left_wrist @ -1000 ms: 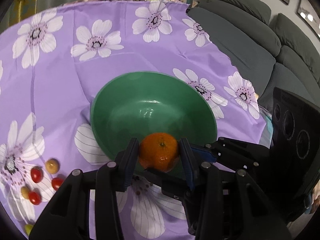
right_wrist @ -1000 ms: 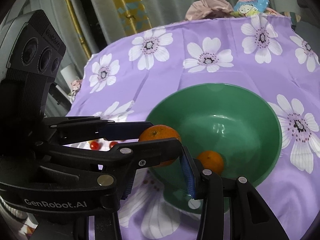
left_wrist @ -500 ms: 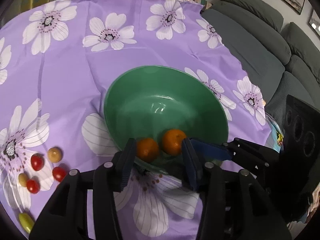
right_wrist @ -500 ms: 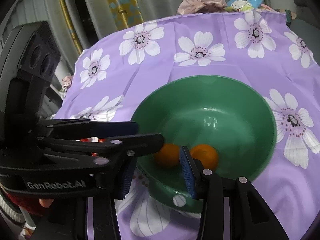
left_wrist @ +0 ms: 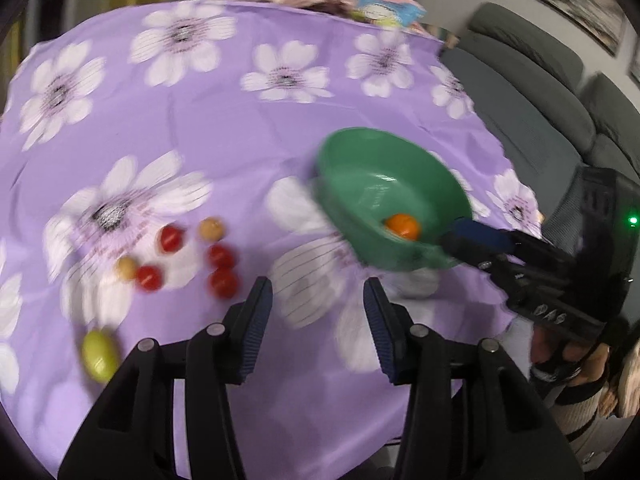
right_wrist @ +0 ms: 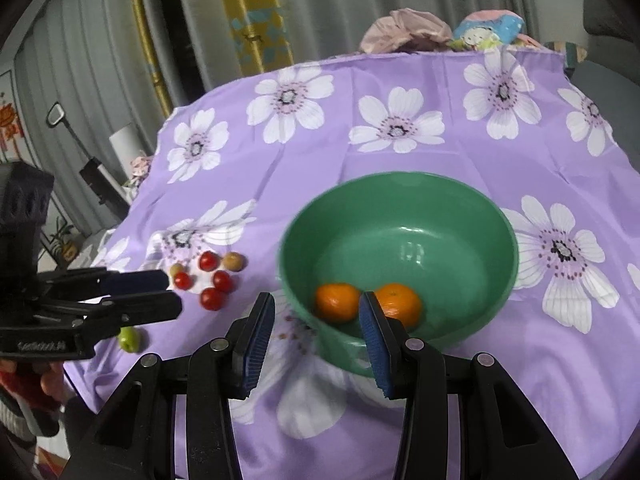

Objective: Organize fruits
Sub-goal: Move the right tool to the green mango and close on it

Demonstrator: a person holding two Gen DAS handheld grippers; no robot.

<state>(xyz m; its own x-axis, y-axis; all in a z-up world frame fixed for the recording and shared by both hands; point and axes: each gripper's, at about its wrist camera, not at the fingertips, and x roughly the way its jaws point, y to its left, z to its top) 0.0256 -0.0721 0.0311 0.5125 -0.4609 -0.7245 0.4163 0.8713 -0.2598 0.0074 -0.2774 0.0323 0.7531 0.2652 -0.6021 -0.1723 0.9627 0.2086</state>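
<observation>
Two mandarins lie side by side at the near bottom of the green bowl (right_wrist: 400,216), the left mandarin (right_wrist: 337,302) close beside the right mandarin (right_wrist: 400,304); whether they touch cannot be told. In the blurred left wrist view only one of them shows over the rim. The bowl sits on a purple tablecloth (right_wrist: 360,152) printed with white flowers. To the left of the bowl, on the cloth, is a loose cluster of small fruits: four red cherry tomatoes (right_wrist: 216,282), two pale yellow-brown ones (right_wrist: 233,261), and nearer the table's edge a single green one (right_wrist: 129,338), well apart from the rest. The left gripper (left_wrist: 318,322) hangs over bare cloth between the cluster and the bowl, its blue-padded jaws parted with nothing between them; they have just been opening. The right gripper (right_wrist: 316,340) is held just before the near rim of the bowl, its jaws likewise apart and gripping nothing, the mandarins seen beyond its pads. At the table's far edge lie a crumpled pink cloth (right_wrist: 404,30) and a cartoon-printed packet (right_wrist: 488,32). A grey sofa (left_wrist: 532,92) stands to the right of the table, striped curtains behind it.
</observation>
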